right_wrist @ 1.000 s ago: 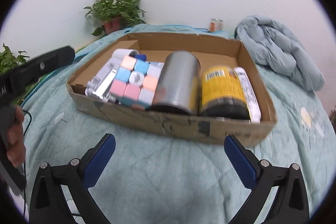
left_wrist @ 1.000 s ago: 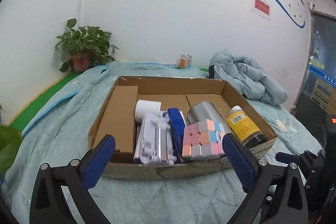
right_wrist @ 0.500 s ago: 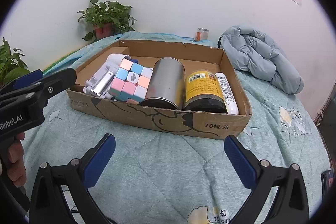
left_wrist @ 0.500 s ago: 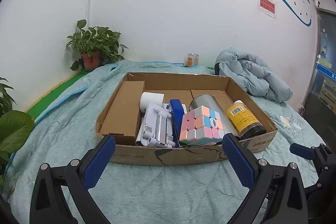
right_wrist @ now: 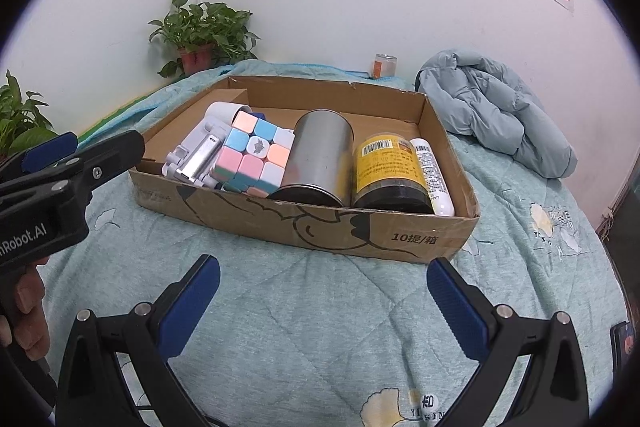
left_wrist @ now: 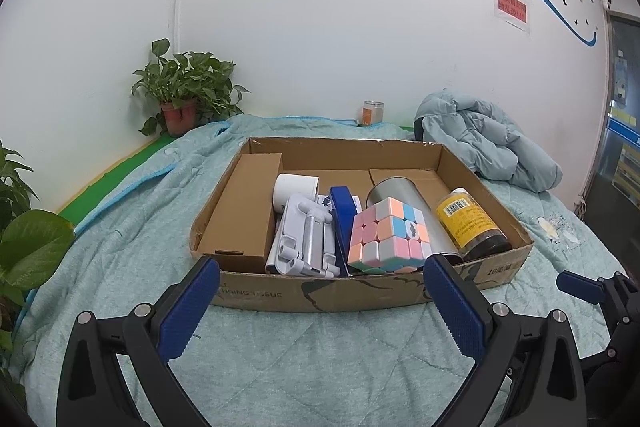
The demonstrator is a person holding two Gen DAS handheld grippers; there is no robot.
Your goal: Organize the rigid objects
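A shallow cardboard box [left_wrist: 360,293] [right_wrist: 304,223] sits on the quilted bed. Inside lie a brown carton [left_wrist: 244,203], a white roll [left_wrist: 295,187], a white folding stand [left_wrist: 306,239] [right_wrist: 196,157], a blue case [left_wrist: 343,211], a pastel cube [left_wrist: 390,235] [right_wrist: 256,153], a steel can [left_wrist: 408,203] [right_wrist: 320,155], a yellow-labelled jar [left_wrist: 466,223] [right_wrist: 388,169] and a white tube [right_wrist: 434,177]. My left gripper [left_wrist: 320,303] hangs open just short of the box's near wall, holding nothing. My right gripper [right_wrist: 323,301] is open too, over bare quilt in front of the box.
A light blue padded jacket [left_wrist: 484,143] [right_wrist: 492,111] lies at the back right. A potted plant [left_wrist: 184,95] [right_wrist: 200,35] and a small jar [left_wrist: 373,113] stand by the wall. More leaves [left_wrist: 28,247] crowd the left edge. A hand [right_wrist: 24,315] holds the left gripper's handle.
Both grippers have drawn back from the box and risen a little, so the box looks smaller and farther. Both stay open. Nothing in the box has moved.
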